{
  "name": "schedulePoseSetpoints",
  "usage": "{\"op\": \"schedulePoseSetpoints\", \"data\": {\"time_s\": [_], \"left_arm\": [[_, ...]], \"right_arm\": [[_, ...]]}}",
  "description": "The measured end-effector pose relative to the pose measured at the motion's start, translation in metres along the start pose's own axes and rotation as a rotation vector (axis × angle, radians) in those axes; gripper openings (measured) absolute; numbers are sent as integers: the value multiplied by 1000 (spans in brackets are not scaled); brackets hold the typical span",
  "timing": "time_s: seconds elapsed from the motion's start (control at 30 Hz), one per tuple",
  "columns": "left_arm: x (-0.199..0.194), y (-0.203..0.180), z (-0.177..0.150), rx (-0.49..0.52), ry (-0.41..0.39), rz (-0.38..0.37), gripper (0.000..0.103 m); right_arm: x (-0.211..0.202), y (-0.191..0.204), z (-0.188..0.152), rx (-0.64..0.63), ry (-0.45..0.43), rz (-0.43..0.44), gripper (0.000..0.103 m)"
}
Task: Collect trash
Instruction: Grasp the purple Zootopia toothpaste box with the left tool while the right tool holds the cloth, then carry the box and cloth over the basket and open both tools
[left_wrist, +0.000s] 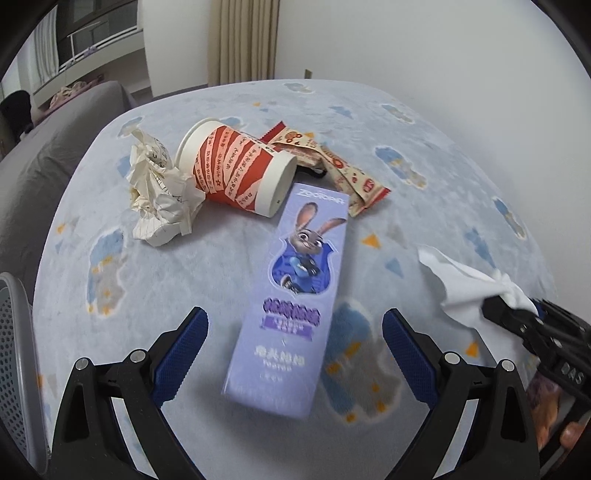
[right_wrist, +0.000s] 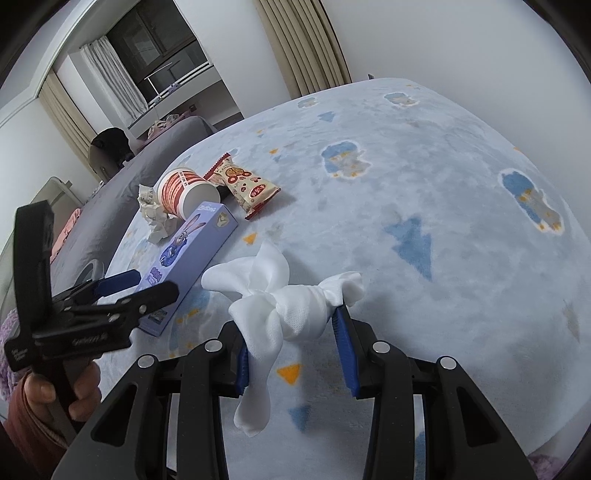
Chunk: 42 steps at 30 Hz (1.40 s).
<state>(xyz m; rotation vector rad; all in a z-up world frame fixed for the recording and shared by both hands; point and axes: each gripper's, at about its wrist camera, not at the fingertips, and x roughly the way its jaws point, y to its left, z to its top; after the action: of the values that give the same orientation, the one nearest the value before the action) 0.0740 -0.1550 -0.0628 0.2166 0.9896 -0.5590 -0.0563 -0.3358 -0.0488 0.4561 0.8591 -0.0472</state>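
Observation:
A purple Zootopia box (left_wrist: 291, 280) lies on the blue blanket, its near end between the fingers of my open left gripper (left_wrist: 295, 354), untouched. Beyond it lie a red-and-white paper cup (left_wrist: 236, 166) on its side, a crumpled paper ball (left_wrist: 159, 192) and a snack wrapper (left_wrist: 332, 166). My right gripper (right_wrist: 295, 332) is shut on a white tissue (right_wrist: 288, 299) and holds it just above the blanket. The box (right_wrist: 184, 251), cup (right_wrist: 184, 192), wrapper (right_wrist: 243, 184) and left gripper (right_wrist: 144, 288) also show in the right wrist view.
A grey perforated basket (left_wrist: 14, 354) stands at the left edge of the left wrist view. The blue patterned blanket (right_wrist: 424, 206) stretches wide to the right. A grey sofa (left_wrist: 55, 140) runs along the far left, with a wall and curtains behind.

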Motion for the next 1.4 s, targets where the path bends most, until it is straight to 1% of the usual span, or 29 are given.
{"op": "schedulePoseSetpoints", "data": {"time_s": [0.1,0.27,0.4,0.47,0.5,0.57,0.63,0.7,0.8,0.97,1.13,1.4], "left_arm": [[12,-2,6,-3,26,41,94],[25,-5,9,-7,55,72,92],[34,-9,10,-3,76,98,85],[35,-10,10,-8,74,100,85],[36,-11,11,-10,74,100,83],[36,-12,13,-15,72,100,77],[35,-12,15,-17,69,97,64],[32,-12,14,-17,68,96,55],[27,-10,12,-22,68,93,45],[16,-11,-1,-28,67,89,44],[-1,-9,-21,-38,60,98,44],[-38,12,-46,-64,9,132,44]], "right_arm": [[1,-1,0,3,1,1,37],[2,-3,0,4,4,3,37],[4,-3,0,2,7,0,37],[4,-3,0,2,8,0,37],[5,-3,0,2,9,0,37],[5,-3,0,0,10,-1,37],[5,-2,0,-2,11,-3,37],[5,-2,0,-2,11,-4,37],[6,-1,0,-5,11,-6,37],[7,2,0,-17,11,-12,37],[6,8,-3,-31,14,-18,37],[2,30,-7,-69,16,-20,37]]}}
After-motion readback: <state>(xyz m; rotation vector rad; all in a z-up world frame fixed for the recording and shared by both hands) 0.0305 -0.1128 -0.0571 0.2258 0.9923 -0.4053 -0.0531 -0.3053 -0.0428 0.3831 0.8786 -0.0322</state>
